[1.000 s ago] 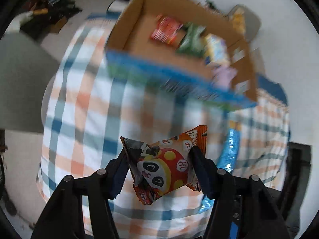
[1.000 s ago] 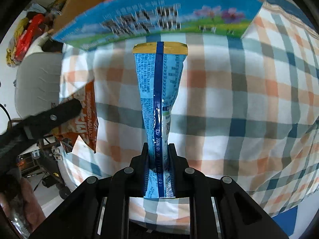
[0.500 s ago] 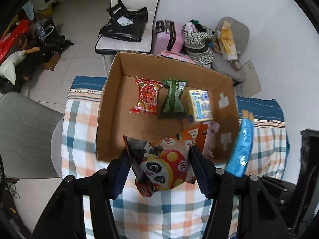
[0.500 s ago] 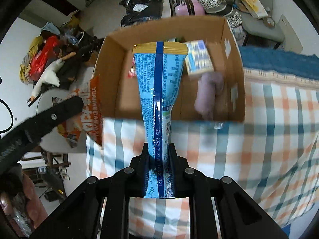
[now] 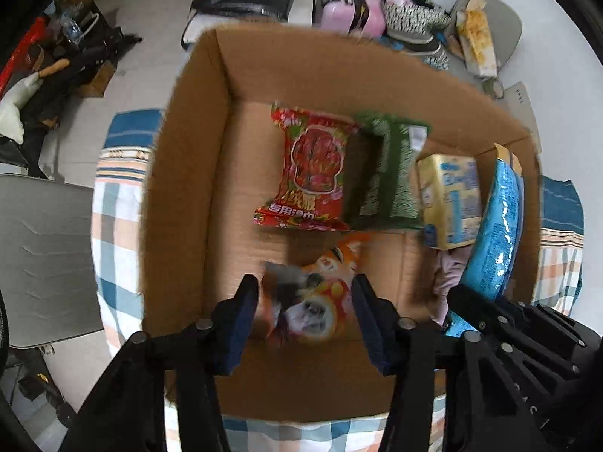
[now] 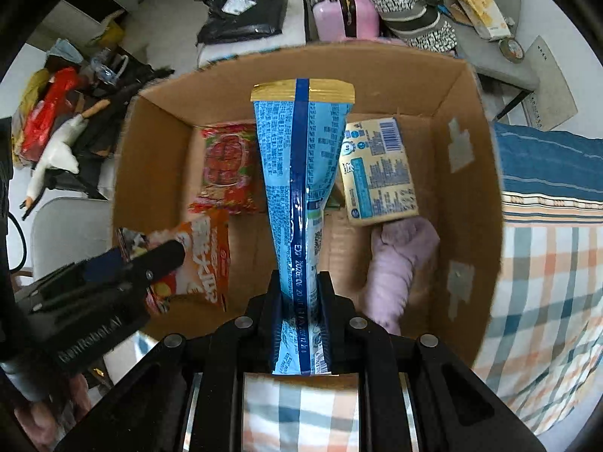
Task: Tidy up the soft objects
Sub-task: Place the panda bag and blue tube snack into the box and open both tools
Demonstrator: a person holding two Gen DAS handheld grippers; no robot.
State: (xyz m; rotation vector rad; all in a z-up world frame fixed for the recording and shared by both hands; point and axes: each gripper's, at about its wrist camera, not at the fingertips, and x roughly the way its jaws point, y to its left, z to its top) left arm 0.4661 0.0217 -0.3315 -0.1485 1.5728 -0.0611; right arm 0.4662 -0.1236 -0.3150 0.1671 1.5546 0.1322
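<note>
Left wrist view: you look steeply down along the left gripper (image 5: 305, 301) fingers into the cardboard box (image 5: 181, 196) from above its near wall, close in; the orange packet (image 5: 320, 301) between the fingers is blurred.
Right wrist view: you look down and forward along the right gripper (image 6: 300, 301) fingers from the box's (image 6: 471, 196) near wall, close; the blue packet (image 6: 301, 173) runs up the middle.
Far field: both views face past the box's far wall to the floor clutter.
Shared: both see the box interior, the red packet (image 5: 312, 169) (image 6: 226, 165), the yellow pack (image 5: 448, 199) (image 6: 377, 173), and the checked cloth on the bench (image 5: 113, 203) (image 6: 546, 263).
Cross-sight: each camera catches the other gripper.
</note>
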